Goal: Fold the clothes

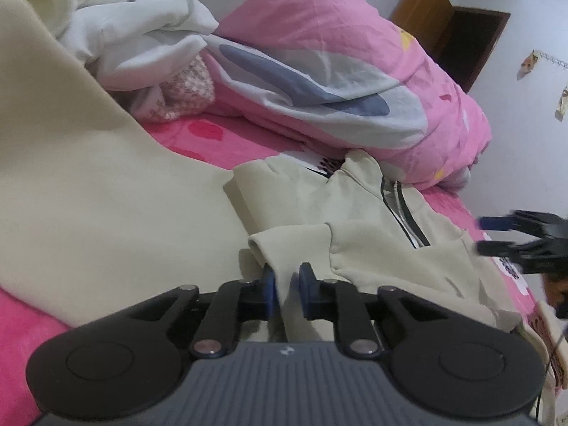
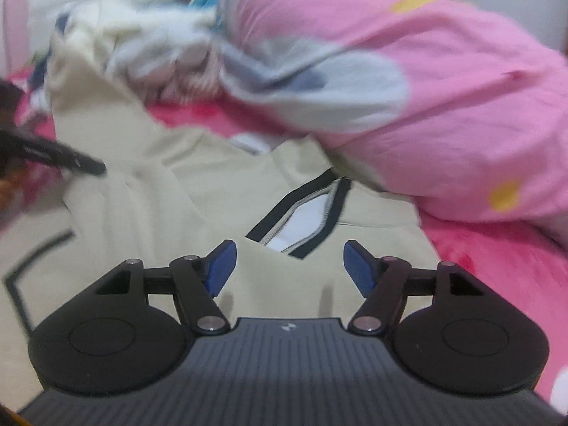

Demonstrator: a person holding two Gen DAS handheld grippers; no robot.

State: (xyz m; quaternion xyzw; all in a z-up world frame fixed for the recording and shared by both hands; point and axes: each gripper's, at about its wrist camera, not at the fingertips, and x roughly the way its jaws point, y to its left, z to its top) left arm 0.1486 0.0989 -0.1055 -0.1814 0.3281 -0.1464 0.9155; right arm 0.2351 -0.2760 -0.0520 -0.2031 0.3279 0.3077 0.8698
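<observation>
The cream zip-neck sweatshirt [image 1: 376,227] lies spread on the pink bedsheet [image 1: 198,142], its soft fleece hem pinched in the clenched left gripper [image 1: 287,280], likely to anchor a fold. The right gripper [image 2: 289,266] hovers released above the black-taped zipper [image 2: 301,220]. A puffy pink duvet [image 2: 443,106] bunches at two o'clock.

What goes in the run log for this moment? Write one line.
left gripper: shut on sweater fold | right gripper: open, empty, above zip | bed: sweater partly folded
</observation>
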